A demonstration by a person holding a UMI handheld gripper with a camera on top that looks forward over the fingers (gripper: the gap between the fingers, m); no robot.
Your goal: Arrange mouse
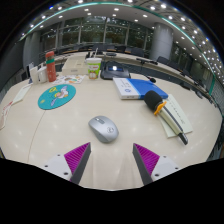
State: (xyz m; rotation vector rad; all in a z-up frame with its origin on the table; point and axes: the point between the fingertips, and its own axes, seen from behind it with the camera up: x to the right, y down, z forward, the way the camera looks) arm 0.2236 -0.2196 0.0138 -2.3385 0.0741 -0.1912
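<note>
A grey computer mouse [103, 128] lies on the pale table [110, 108], just ahead of my fingers and slightly left of the gap's middle. My gripper [112, 158] is open, its two purple-padded fingertips [76, 157] spread wide with only bare table between them. A round teal mouse mat [57, 96] lies farther off to the left, beyond the left finger. Nothing is held.
Right of the mouse lie a black and yellow brush-like tool [160, 108] on papers, a white book [127, 87] and a blue notebook [147, 87]. At the back stand a green-white cup [93, 67], bottles [47, 67] and a laptop [115, 72].
</note>
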